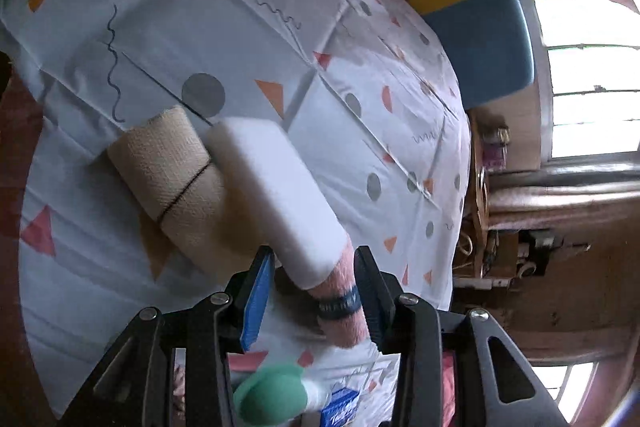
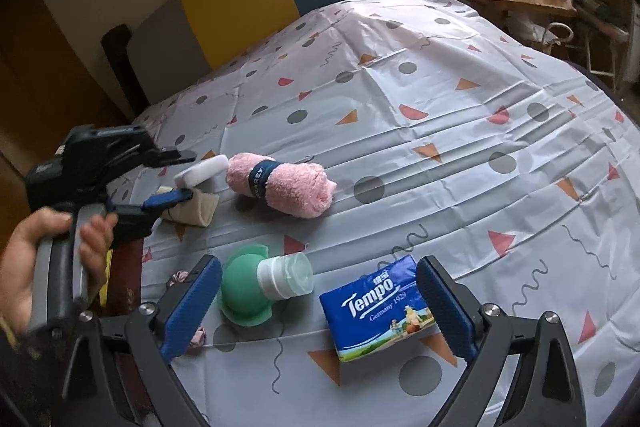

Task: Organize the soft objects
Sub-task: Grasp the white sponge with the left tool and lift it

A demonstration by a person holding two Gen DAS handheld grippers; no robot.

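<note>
The left gripper [image 2: 182, 173] pinches a white sponge [image 2: 202, 169] at one end, holding it just above a beige bandage roll [image 2: 192, 209] beside the pink towel [image 2: 280, 185] on the sheet [image 2: 460, 131]. The right gripper [image 2: 320, 307] stands wide apart, empty, with a green bottle [image 2: 256, 283] and tissue pack [image 2: 376, 307] lying between its fingers.

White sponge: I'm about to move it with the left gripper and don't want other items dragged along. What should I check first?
1. White sponge between the left gripper fingers: ok.
2. Pads pressing on the sponge: cannot tell.
3. Beige bandage roll clear of the sponge: not ok, it lies right against it.
4. Pink towel clear of the fingers: cannot tell; the left wrist view shows it close beside one finger.
5. Right gripper open and empty: ok, it hovers over the tissue pack and green bottle.
</note>
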